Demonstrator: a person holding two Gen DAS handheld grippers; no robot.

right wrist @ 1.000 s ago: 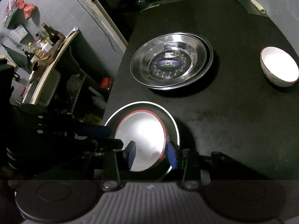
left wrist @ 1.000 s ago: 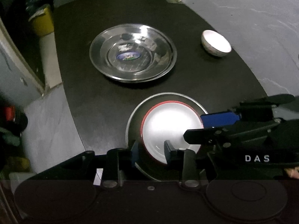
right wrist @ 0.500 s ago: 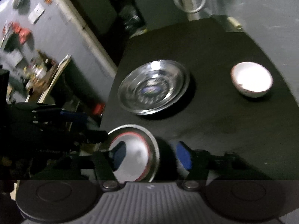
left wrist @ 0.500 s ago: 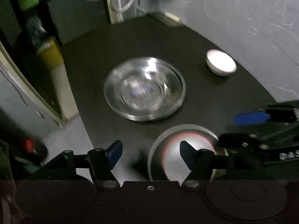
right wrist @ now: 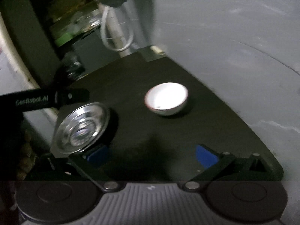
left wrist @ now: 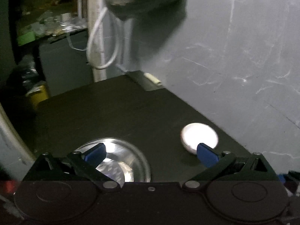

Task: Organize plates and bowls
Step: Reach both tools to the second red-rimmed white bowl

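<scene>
A stack of steel plates (left wrist: pixel 129 161) lies on the black table (left wrist: pixel 121 112), partly behind my left gripper's left finger. A white bowl (left wrist: pixel 198 136) stands to its right, just beyond the right fingertip. My left gripper (left wrist: pixel 151 152) hovers above the table, its jaws opening wide with nothing between them. In the right wrist view the steel plates (right wrist: pixel 82 127) sit at the left and the white bowl (right wrist: pixel 166 98) in the middle. My right gripper (right wrist: pixel 151 154) is short of both, its jaws opening with only bare table between them. The left gripper's black housing (right wrist: pixel 43 100) shows above the plates.
A grey wall (left wrist: pixel 234 56) runs along the table's right edge. A small pale object (left wrist: pixel 152 78) lies at the far corner. A white cable loop (left wrist: pixel 101 37) hangs on a pipe behind the table. Clutter and a yellow bin (left wrist: pixel 38 95) stand at the left.
Both grippers let go of the red-rimmed white plate lying in a steel plate and spread their jaws. Both views swung up and away, so that plate dropped out of sight.
</scene>
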